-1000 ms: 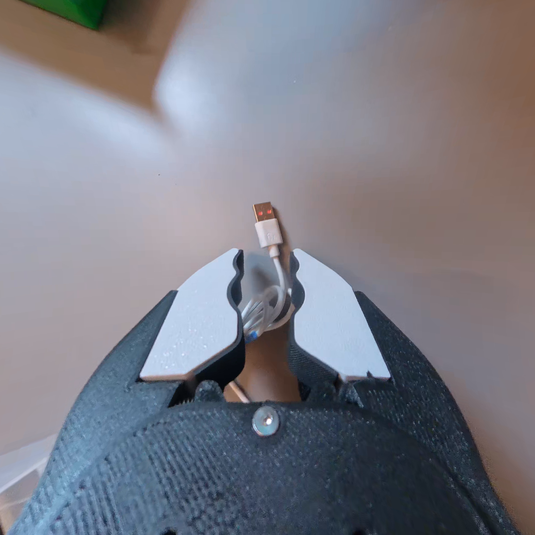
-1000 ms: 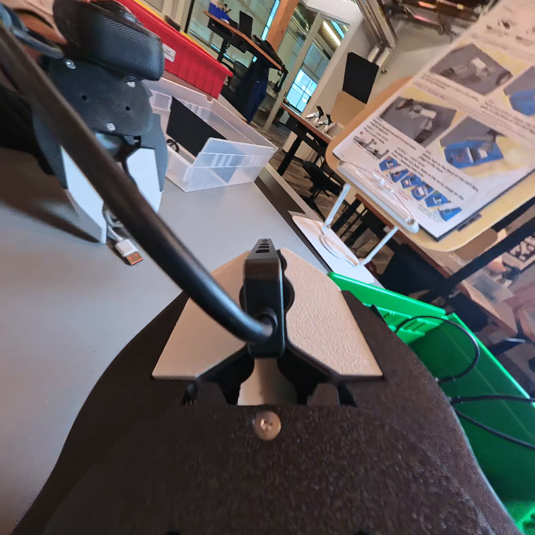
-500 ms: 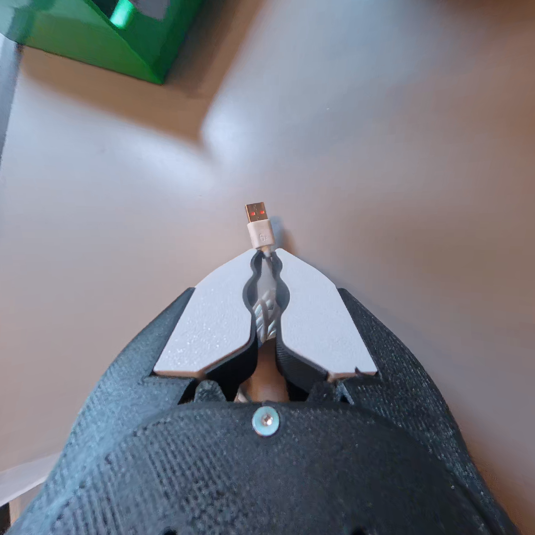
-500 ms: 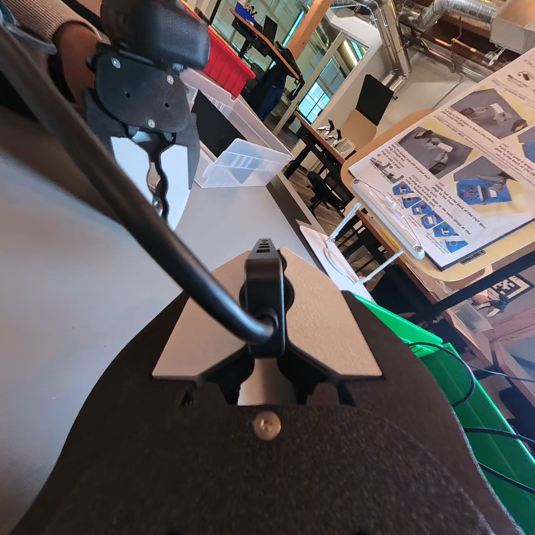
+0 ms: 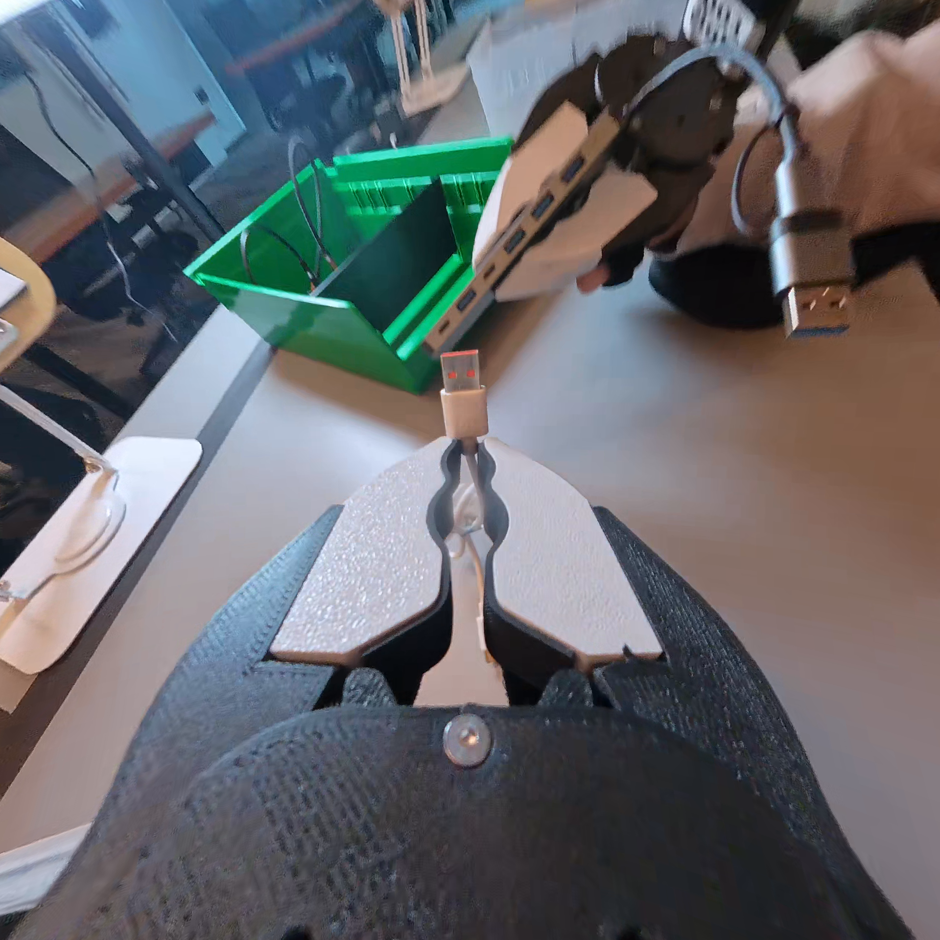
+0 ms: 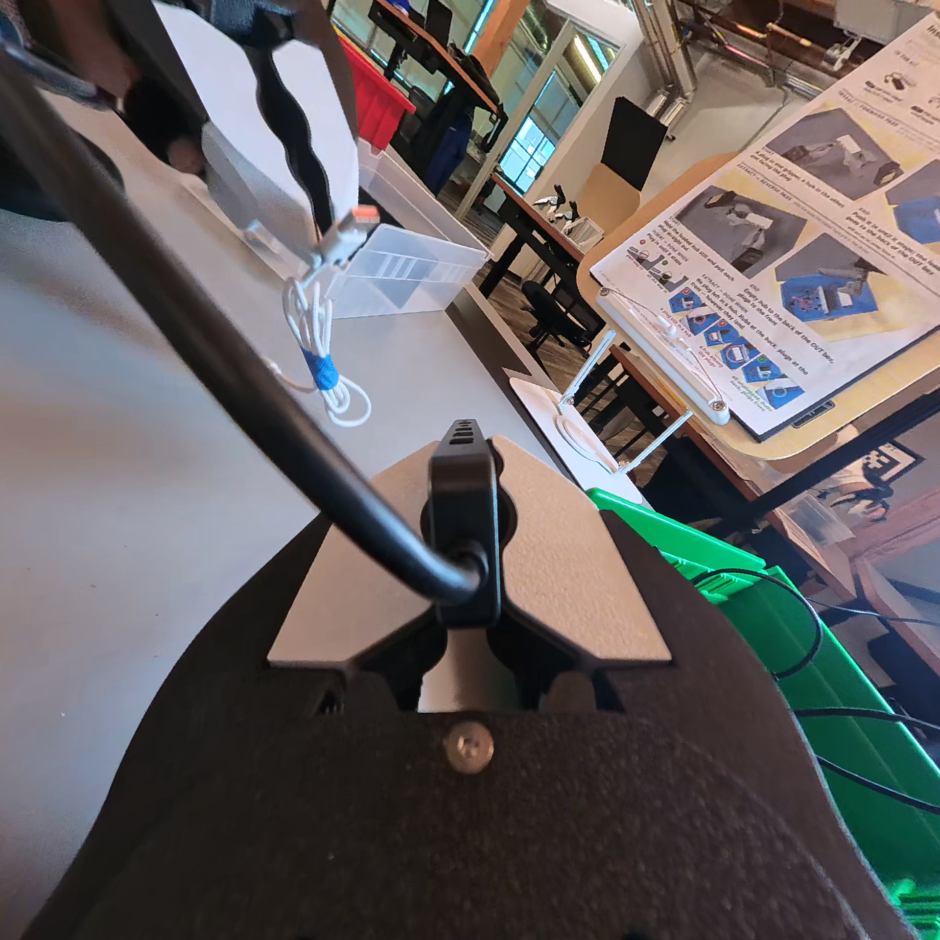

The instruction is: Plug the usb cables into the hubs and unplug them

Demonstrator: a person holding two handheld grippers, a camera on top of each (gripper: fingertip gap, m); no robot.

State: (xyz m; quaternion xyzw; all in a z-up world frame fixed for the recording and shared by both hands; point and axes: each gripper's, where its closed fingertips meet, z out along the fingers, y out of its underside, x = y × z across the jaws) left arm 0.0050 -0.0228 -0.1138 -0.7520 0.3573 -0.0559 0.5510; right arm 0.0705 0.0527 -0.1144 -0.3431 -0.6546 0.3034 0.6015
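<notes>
My left gripper (image 5: 467,450) is shut on a white USB cable, just behind its plug (image 5: 462,394), which sticks out forward with an orange-lined tip. In the right wrist view the same gripper (image 6: 285,168) holds the plug (image 6: 351,231) in the air, and the coiled cable bundle (image 6: 320,351), bound with blue tape, hangs down to the table. My right gripper (image 6: 465,447) is shut on a dark USB hub (image 6: 463,508). In the left wrist view the hub (image 5: 463,305) shows several blue ports and points at the plug, a short gap away. The hub's own lead (image 6: 229,330) ends in a metal plug (image 5: 809,285).
A green bin (image 5: 325,315) with cables stands near the table edge behind the hub. A clear plastic bin (image 6: 407,274) and a red bin (image 6: 376,101) sit farther along the table. An instruction sheet on a white stand (image 6: 763,285) is at the side. A person's hand (image 5: 864,127) holds the right gripper. One gripper's finger ends stand about 11 centimetres off the other's.
My left gripper closed on the white cable behind its plug, lifted it off the table and swung up to face the hub. The right gripper kept its hold on the hub.
</notes>
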